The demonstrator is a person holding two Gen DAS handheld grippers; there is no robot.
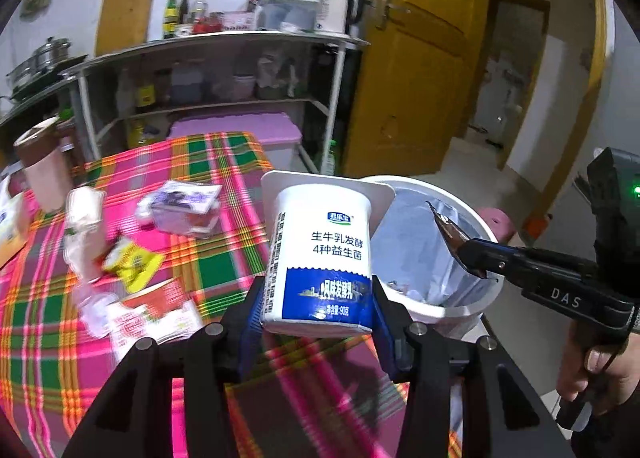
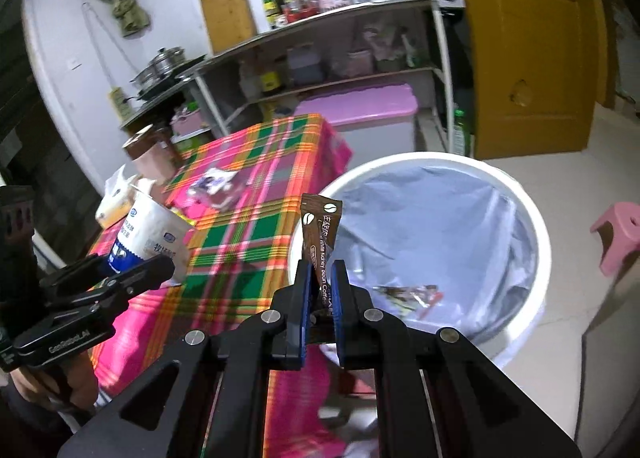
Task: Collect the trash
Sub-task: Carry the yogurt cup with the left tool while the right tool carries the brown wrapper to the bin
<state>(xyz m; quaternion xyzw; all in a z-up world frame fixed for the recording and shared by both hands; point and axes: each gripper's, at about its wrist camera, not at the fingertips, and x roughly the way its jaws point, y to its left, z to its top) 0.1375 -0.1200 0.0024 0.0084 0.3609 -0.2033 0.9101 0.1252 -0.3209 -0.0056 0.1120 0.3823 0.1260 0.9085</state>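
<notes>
My left gripper is shut on a white and blue yogurt cup, held upside down above the table edge beside the white trash bin. It also shows in the right wrist view. My right gripper is shut on a brown coffee sachet, held upright at the left rim of the bin. In the left wrist view the right gripper reaches over the bin. The bin has a grey liner with some wrappers at the bottom.
A table with a pink and green plaid cloth carries more trash: a yellow wrapper, a red and white packet, a plastic pack and a brown cup. A metal shelf, a yellow door and a pink stool stand around.
</notes>
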